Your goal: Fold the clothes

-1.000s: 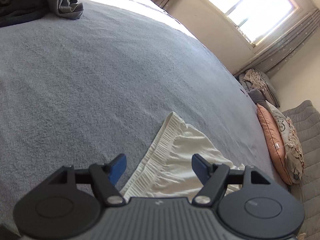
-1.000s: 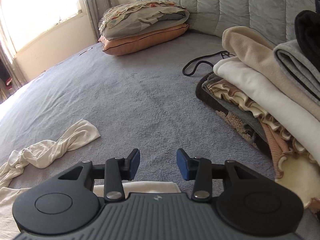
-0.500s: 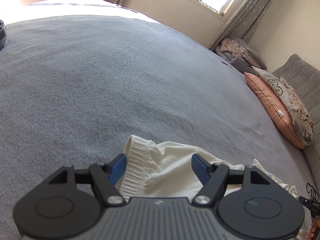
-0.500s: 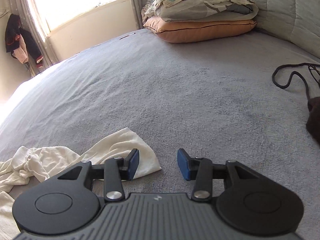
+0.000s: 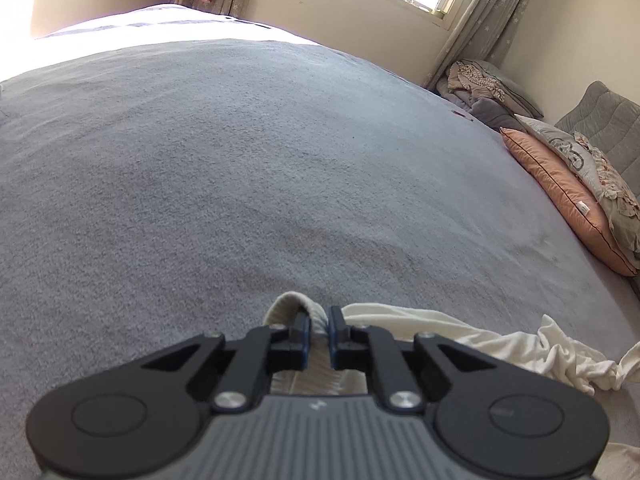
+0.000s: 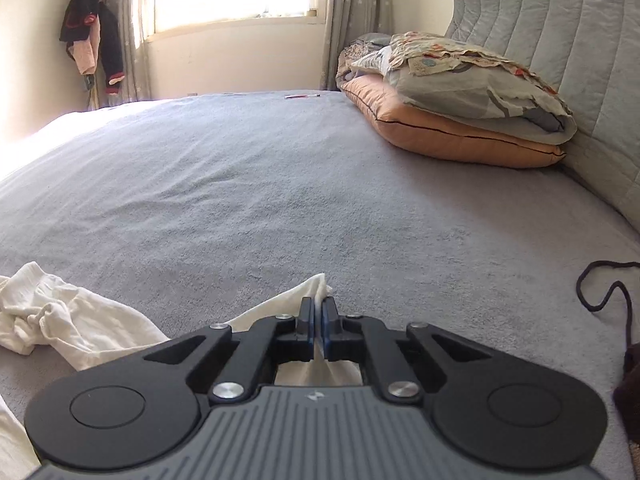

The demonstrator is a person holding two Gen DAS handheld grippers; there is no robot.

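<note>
While only right view shows black cord, left gripper just clamped ribbed hem of cream garment, right gripper its corner; both angled down.

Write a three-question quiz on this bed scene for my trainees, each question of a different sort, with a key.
1. True or false: the left gripper is shut on the ribbed hem of the cream garment.
2. What does the right gripper pinch? A) the black cord B) a corner of the cream garment C) the orange pillow
3. Fill in: the garment lies crumpled on the grey ____.

Key: 1 true; 2 B; 3 bed. Both pairs of fingers have just been closing, and cloth shows between each pair.
</note>
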